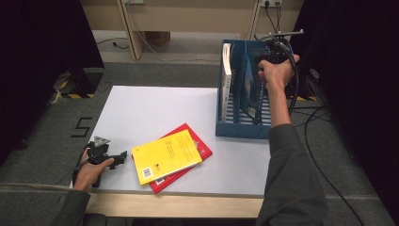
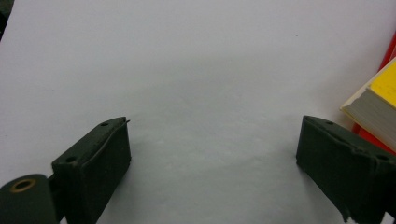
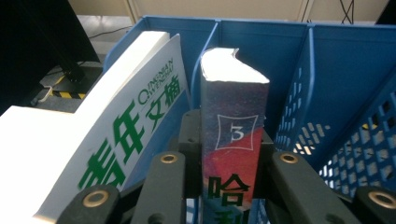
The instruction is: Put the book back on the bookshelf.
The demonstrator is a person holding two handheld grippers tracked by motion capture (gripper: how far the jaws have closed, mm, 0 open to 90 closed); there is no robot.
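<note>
A blue file rack point(image 1: 237, 128) stands at the table's back right. A white book with green lettering point(image 1: 227, 77) point(image 3: 116, 130) leans in its left compartment. A dark blue book with a "3" on its spine point(image 3: 236, 126) point(image 1: 249, 89) stands upright in the middle compartment, and my right gripper point(image 3: 232, 142) point(image 1: 269, 59) is shut on its spine from above. A yellow book point(image 1: 167, 156) point(image 2: 379, 100) lies on a red book point(image 1: 203, 147) near the table's front edge. My left gripper point(image 1: 123, 157) point(image 2: 212, 163) rests on the table left of them, open, with nothing between its jaws.
The rack's right compartment point(image 3: 336, 93) holds nothing. The white table point(image 1: 150, 108) is bare at the left and back. Cables point(image 1: 320, 122) trail on the floor right of the table, and dark curtains hang on both sides.
</note>
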